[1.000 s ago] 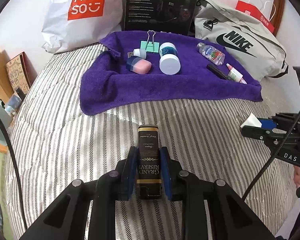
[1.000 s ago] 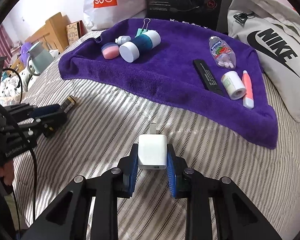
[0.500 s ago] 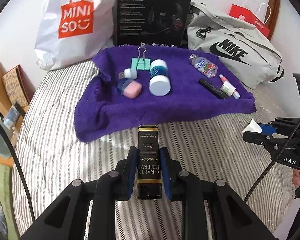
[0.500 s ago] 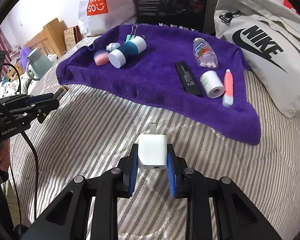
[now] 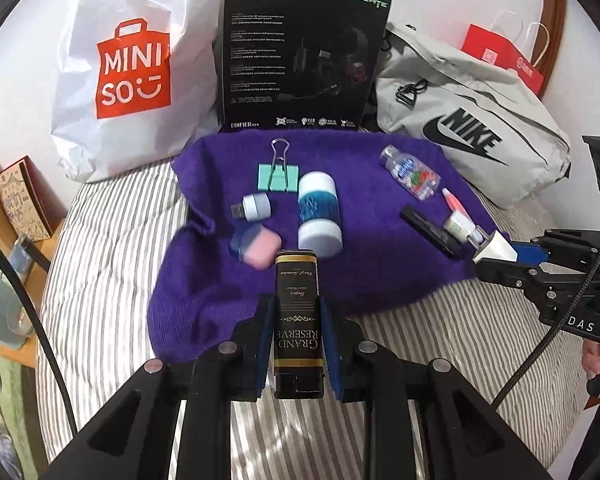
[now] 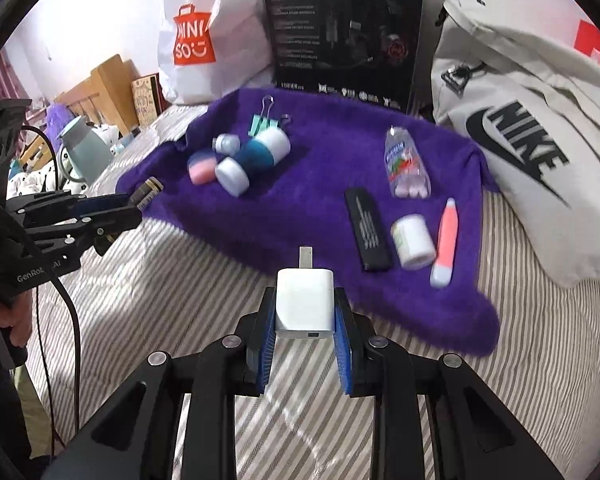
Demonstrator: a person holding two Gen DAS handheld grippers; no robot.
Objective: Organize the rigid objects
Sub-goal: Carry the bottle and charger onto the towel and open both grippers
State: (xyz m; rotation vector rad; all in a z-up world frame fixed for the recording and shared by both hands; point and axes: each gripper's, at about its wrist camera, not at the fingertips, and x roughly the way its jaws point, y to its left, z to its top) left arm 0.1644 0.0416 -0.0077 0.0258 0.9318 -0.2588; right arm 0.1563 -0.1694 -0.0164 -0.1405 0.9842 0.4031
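Note:
My left gripper [image 5: 296, 344] is shut on a black and gold "Grand Reserve" box [image 5: 297, 312], held above the striped bed just short of the purple towel [image 5: 372, 272]. My right gripper [image 6: 305, 332] is shut on a white USB charger [image 6: 305, 304], prong pointing forward, near the towel's front edge [image 6: 300, 216]. On the towel lie a green binder clip [image 5: 278, 176], a white and blue jar [image 5: 318, 216], a pink case [image 5: 258, 246], a small USB stick [image 5: 254, 207], a clear bottle [image 5: 412, 174], a black bar [image 5: 430, 230], a white roll [image 6: 414, 240] and a pink tube [image 6: 446, 236].
Behind the towel stand a white Miniso bag [image 5: 128, 72], a black headset box [image 5: 300, 56] and a grey Nike bag [image 5: 472, 136]. Wooden furniture and a pale kettle [image 6: 82, 148] sit left of the bed. A hand [image 6: 4, 316] holds the other gripper's handle.
Both grippers have risen and moved forward toward the purple towel, still holding the black box and the white charger. The towel's items now appear closer and lower in both views.

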